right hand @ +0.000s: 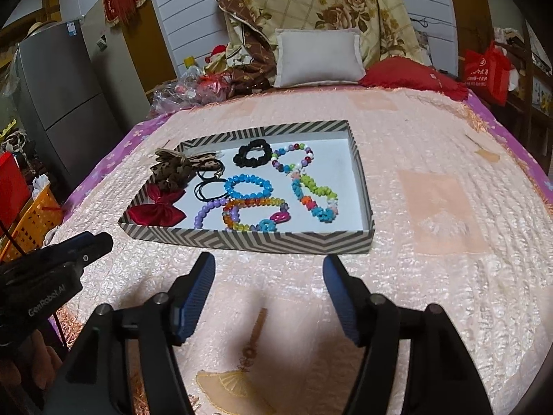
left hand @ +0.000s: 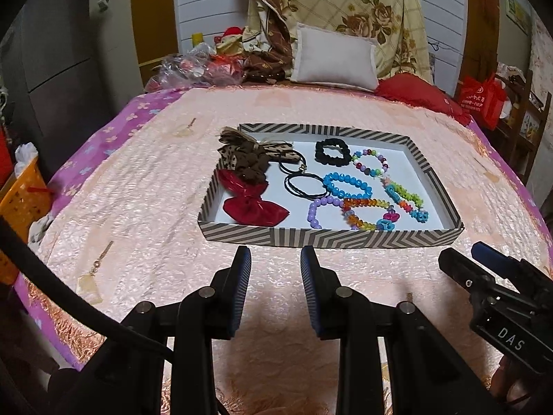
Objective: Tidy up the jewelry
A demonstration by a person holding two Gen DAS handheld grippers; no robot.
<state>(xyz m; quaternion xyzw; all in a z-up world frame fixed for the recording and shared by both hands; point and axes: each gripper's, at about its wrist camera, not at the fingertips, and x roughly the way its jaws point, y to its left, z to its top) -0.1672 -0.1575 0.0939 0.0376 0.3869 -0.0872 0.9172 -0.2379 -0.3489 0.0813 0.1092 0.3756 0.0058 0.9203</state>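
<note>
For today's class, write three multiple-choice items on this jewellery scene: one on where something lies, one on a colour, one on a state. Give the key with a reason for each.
1. Where in the striped tray does the red bow lie?
A. near left corner
B. far right corner
C. outside, on the bedspread

2. What colour is the scrunchie at the back of the tray?
A. white
B. black
C. yellow

3. What is between the fingers of the left hand-held gripper?
A. a bead bracelet
B. the tray's rim
C. nothing

Key:
1 A: the bow sits against the tray's left wall, close to the near rim.
2 B: the ruffled ring beside the mixed-bead bracelet is black.
3 C: only the pink bedspread shows in the gap, short of the tray.
</note>
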